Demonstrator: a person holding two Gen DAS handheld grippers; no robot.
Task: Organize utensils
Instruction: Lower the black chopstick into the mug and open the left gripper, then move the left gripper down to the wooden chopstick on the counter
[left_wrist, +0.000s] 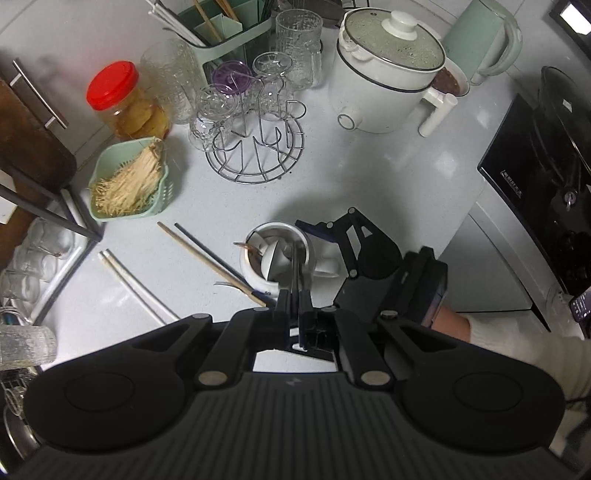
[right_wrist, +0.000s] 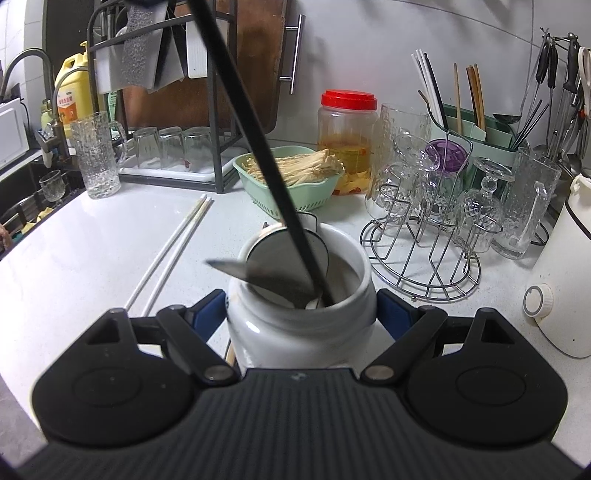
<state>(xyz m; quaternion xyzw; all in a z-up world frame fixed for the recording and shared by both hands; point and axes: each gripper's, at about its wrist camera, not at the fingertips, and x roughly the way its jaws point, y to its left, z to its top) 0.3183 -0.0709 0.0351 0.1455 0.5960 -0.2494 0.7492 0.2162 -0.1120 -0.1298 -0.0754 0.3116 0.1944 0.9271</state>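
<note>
A white ceramic jar (right_wrist: 299, 332) stands on the counter, and my right gripper (right_wrist: 301, 300) is shut on it, one blue pad on each side. Inside it lean a metal ladle (right_wrist: 284, 266) and a white spoon. From above, my left gripper (left_wrist: 294, 300) points steeply down, shut on a thin black chopstick (right_wrist: 258, 140) whose lower end is inside the jar (left_wrist: 255, 277). A wooden chopstick and a dark one (left_wrist: 207, 254) lie loose left of the jar. A white pair (left_wrist: 136, 284) lies further left. A green utensil caddy (right_wrist: 480, 129) holds several chopsticks at the back.
A wire rack with upturned glasses (left_wrist: 255, 147) stands behind the jar, with a red-lidded jar (left_wrist: 122, 99) and a green basket of mushrooms (left_wrist: 129, 184) to its left. A white electric pot (left_wrist: 384, 74), a kettle and a black cooktop (left_wrist: 535, 184) fill the right. A dish rack (right_wrist: 166, 92) stands at the left.
</note>
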